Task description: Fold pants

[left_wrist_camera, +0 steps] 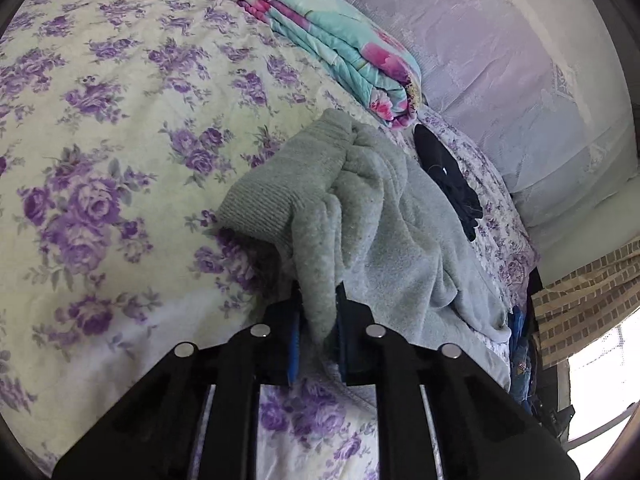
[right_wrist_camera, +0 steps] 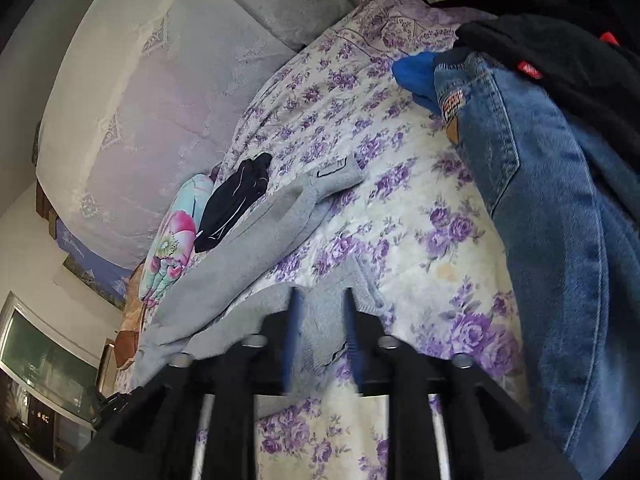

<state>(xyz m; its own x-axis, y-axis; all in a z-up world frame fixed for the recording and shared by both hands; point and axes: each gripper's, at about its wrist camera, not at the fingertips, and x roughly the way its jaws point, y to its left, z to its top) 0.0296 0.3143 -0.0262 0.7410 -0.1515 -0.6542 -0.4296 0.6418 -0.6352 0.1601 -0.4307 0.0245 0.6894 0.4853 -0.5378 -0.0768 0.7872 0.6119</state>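
Grey fleece pants (left_wrist_camera: pixel 376 216) lie bunched on the bed, whose purple-flowered sheet (left_wrist_camera: pixel 100 152) fills most of both views. In the left wrist view they sit at the centre of the frame, a ribbed cuff turned toward the upper left, and a fold of the fabric runs down into the left tool (left_wrist_camera: pixel 320 320), whose blue-padded fingers are clamped on it. In the right wrist view the pants (right_wrist_camera: pixel 256 240) stretch from the centre toward the lower left, and a ribbed end of them lies between the fingers of the right tool (right_wrist_camera: pixel 320 320). Those fingers stand apart on either side of the cloth; they are blurred, and whether the pads touch it I cannot tell.

A folded quilt (left_wrist_camera: pixel 340 48) in turquoise and pink lies in the upper middle of the left view, with a dark garment (left_wrist_camera: pixel 448 176) just below and right of it, beside the pants. Blue jeans (right_wrist_camera: pixel 560 240) fill the right side of the right view, with a black garment (right_wrist_camera: pixel 560 60) on top of them in the upper right.
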